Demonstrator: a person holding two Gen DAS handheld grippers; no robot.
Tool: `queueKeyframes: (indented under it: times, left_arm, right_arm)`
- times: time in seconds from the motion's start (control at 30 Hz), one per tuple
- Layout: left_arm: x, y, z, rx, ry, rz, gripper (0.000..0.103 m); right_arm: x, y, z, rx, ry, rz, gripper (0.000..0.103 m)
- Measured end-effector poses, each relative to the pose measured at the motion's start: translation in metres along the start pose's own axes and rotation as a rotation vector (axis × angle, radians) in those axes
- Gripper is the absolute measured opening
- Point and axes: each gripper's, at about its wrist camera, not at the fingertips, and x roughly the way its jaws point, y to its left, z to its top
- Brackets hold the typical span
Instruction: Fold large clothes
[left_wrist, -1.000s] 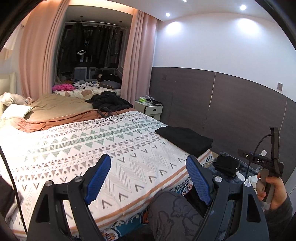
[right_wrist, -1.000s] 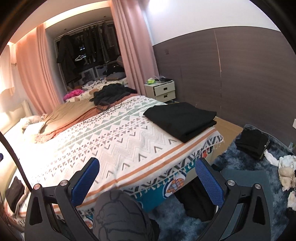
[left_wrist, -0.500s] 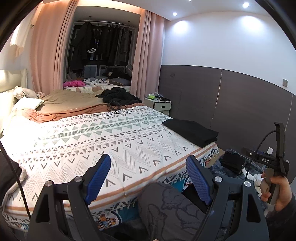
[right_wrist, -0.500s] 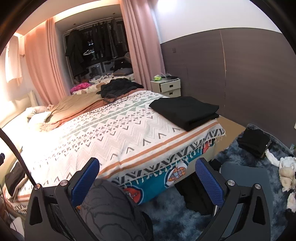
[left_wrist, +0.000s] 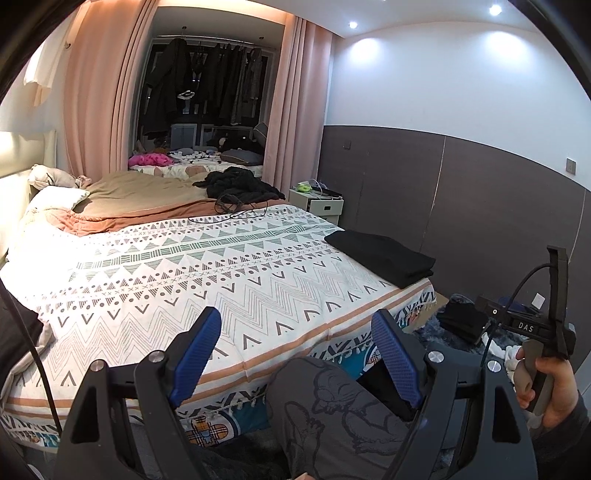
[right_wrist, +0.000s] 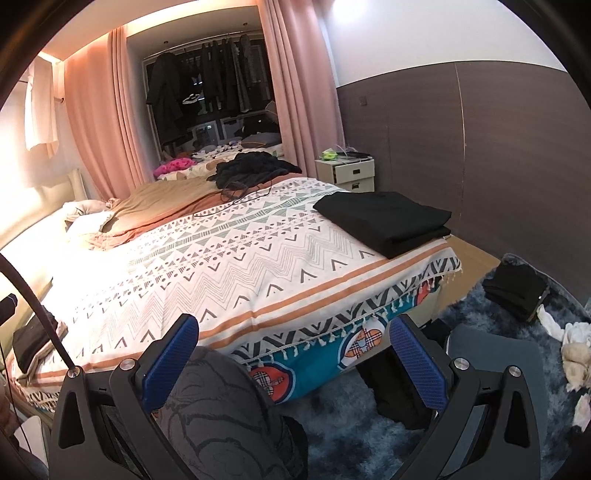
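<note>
The left gripper (left_wrist: 299, 356) is hanging over the foot of the bed (left_wrist: 229, 280), and its 2 blue jaws are spread wide with nothing between them. The right gripper (right_wrist: 291, 363) is doing the same thing, jaws spread wide and holding nothing. In the left wrist view, the person's right hand (left_wrist: 546, 387) is showing at 4 o'clock, wrapping around a grey handle.

A knee in grey printed trousers (left_wrist: 332, 410) is poking up between the jaws at 6 o'clock in both views.

The folded black clothes (right_wrist: 384, 219) are lying flat on the bed cover near its foot corner, at 2 o'clock in the right wrist view. They are sitting well apart from both grippers. The bed cover (right_wrist: 221, 266) is white with grey zigzags and an orange stripe along its edge.

A loose dark heap of clothes (left_wrist: 240, 182) is sitting far up the bed at 12 o'clock, with a thin black cable (left_wrist: 229, 212) trailing just below it. A tan blanket (left_wrist: 136, 195) is lying beside that heap, at 10 o'clock.

On the blue fluffy rug (right_wrist: 343, 428), another small dark pile (right_wrist: 517, 291) is lying at 3 o'clock. A small white nightstand (right_wrist: 349, 171) is standing by the wall, past the bed. Pink curtains (right_wrist: 99, 122) are hanging at the back.
</note>
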Motion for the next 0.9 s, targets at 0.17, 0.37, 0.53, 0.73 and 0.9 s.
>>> queueKeyframes:
  times: [0.17, 0.37, 0.53, 0.73, 0.9]
  left_arm:
    - [-0.002, 0.004, 0.001, -0.008, -0.015, -0.005, 0.085]
    - [-0.002, 0.009, -0.001, -0.015, -0.009, -0.004, 0.085]
    - [-0.002, 0.008, -0.002, -0.017, -0.007, 0.005, 0.085]
    - [-0.003, 0.007, -0.003, -0.016, -0.003, 0.023, 0.085]
    - [-0.003, 0.006, -0.003, -0.025, 0.006, 0.02, 0.085]
  right_arm:
    - [0.001, 0.001, -0.001, 0.007, 0.001, -0.004, 0.103]
    - [0.001, 0.006, -0.002, 0.014, 0.001, -0.013, 0.103]
    - [0.0, 0.012, -0.006, 0.013, 0.001, -0.007, 0.103]
    - [0.001, 0.014, -0.007, 0.017, 0.007, 0.0, 0.103]
    - [0.002, 0.011, -0.006, 0.025, 0.011, 0.002, 0.103]
